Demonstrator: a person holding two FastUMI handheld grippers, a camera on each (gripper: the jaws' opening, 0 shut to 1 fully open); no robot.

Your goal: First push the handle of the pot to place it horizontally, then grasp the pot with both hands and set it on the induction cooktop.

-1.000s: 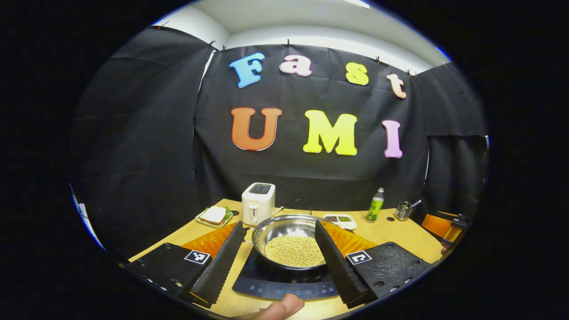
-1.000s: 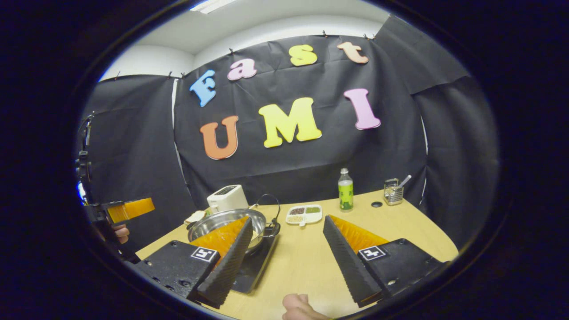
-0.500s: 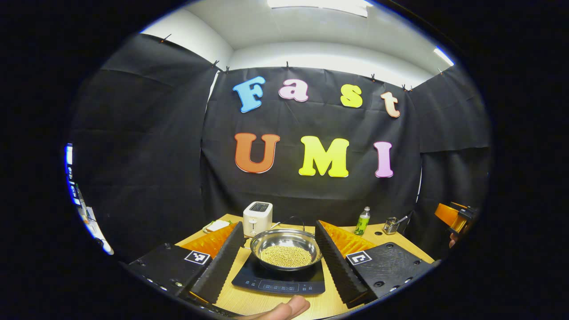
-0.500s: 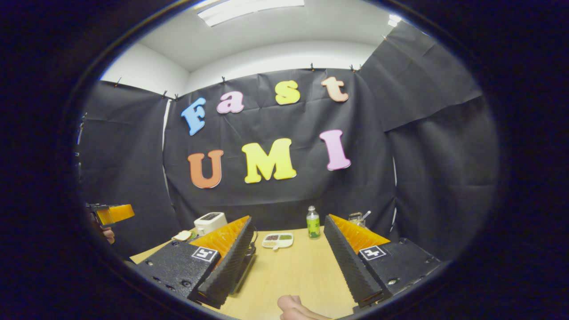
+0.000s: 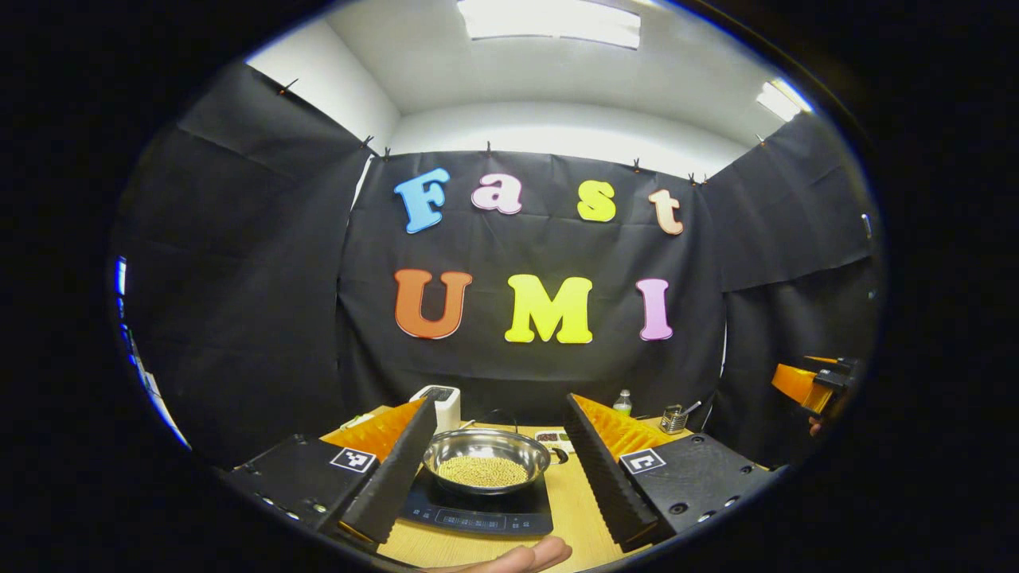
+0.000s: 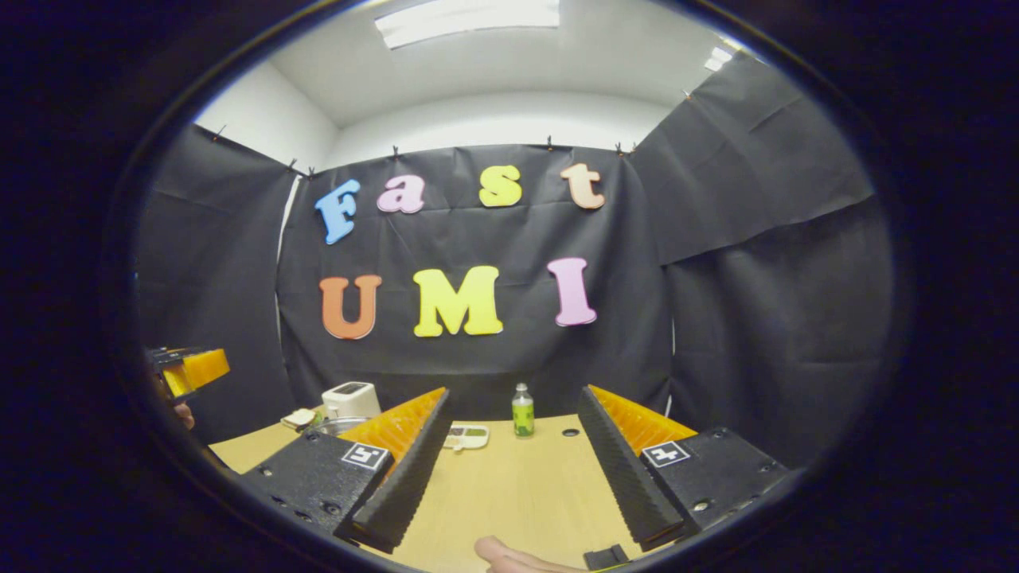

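Note:
The steel pot (image 5: 486, 461), holding pale beans, sits on the black induction cooktop (image 5: 478, 516) near the table's front. My left gripper (image 5: 499, 406) is open and held back from the pot, which shows between its fingers with nothing gripped. The right gripper (image 6: 513, 394) is open over bare tabletop, off to the pot's right. A sliver of the pot's rim (image 6: 330, 426) peeks out behind its left finger. Each view catches the other gripper at its edge: the right gripper (image 5: 812, 382) and the left gripper (image 6: 187, 370).
A white toaster (image 5: 440, 402) stands behind the pot, with a sandwich plate (image 6: 301, 418) beside it. Along the back of the wooden table (image 6: 509, 485) are a divided dish (image 6: 466, 436), a green bottle (image 6: 522, 411) and a utensil holder (image 5: 674, 418).
Both grippers have drawn back and risen away from the pot, which now looks smaller and stays on the cooktop. Both stayed open.

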